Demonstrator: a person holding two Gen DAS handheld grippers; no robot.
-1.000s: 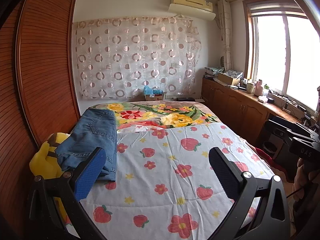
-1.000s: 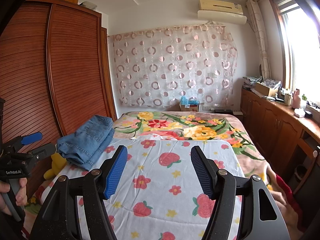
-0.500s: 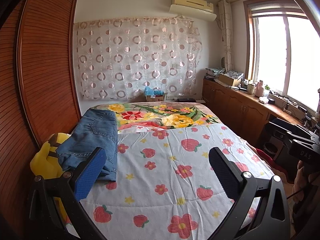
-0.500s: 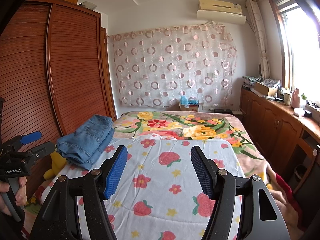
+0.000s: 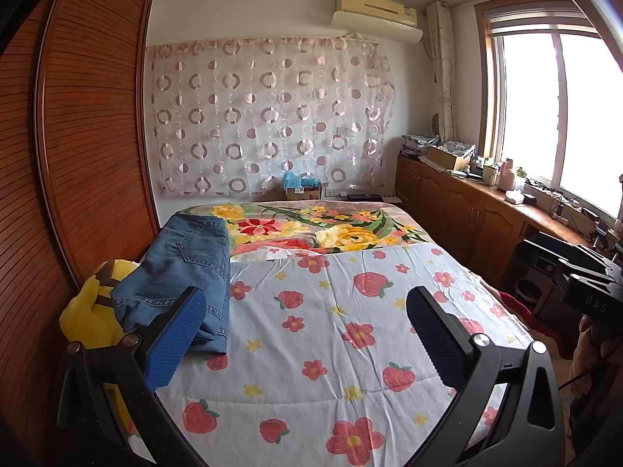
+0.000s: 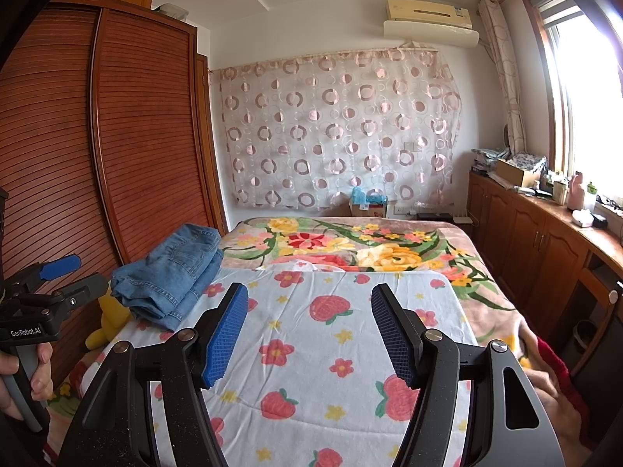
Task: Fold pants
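The folded blue denim pants [image 5: 187, 268] looked coarse and matt, with raised stitched seams. Under them lay a white cotton-like quilt printed with strawberries and flowers [image 5: 331, 334], softly creased, over a plush floral blanket [image 5: 331, 229]. The yellow stuffed toy [image 5: 93, 311] looked fuzzy. The reddish-brown slatted wooden wardrobe doors [image 6: 148, 148] had a ribbed, semi-gloss finish. A sheer pink curtain with shiny ring patterns [image 6: 338, 132] hung on the wall. The black matt plastic left gripper [image 5: 303, 327] and right gripper [image 6: 309, 330] carried blue pads with a rough, dimpled, rubbery texture and shiny metal pivot screws.
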